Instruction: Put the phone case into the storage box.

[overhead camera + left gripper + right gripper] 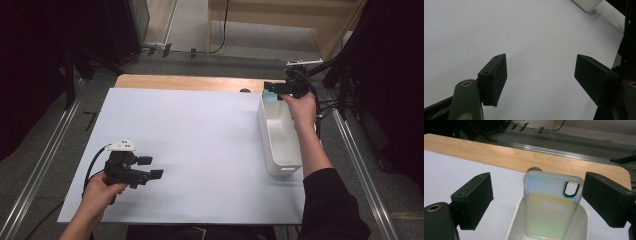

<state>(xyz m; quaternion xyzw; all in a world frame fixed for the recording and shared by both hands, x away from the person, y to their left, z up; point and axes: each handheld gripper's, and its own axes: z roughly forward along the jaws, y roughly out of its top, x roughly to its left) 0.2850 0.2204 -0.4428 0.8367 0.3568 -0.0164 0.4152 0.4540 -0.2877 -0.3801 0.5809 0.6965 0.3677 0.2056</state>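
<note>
- Plainly, a phone case (552, 205) with a pearly, colour-shifting back is seen standing upright in the far end of a white bin (278, 140), its lower edge down inside the bin and its upper half, with the camera cut-out at the top corner, risen above the rim.
- From the right gripper view, the case is framed between the two black jaws of the right gripper (536, 197), which are spread wide; a gap is left on the side of the left pad, while the other pad is seen close to the case's edge, and whether it touches cannot be told. No grip is judged to be made.
- In the high view, the right gripper (274, 90) is held over the far end of the bin, by the wooden table edge (499, 157).
- The left gripper (150, 167) is held low over the white sheet (200, 150), well apart from the bin, its jaws open and empty.
- The case is judged light, thin and somewhat flexible, with a glossy, likely slippery back.
- A hold across the two long side edges, above the bin rim and below the cut-out, is judged best; only modest pressure is called for, since the empty shell may bow or spring out.
</note>
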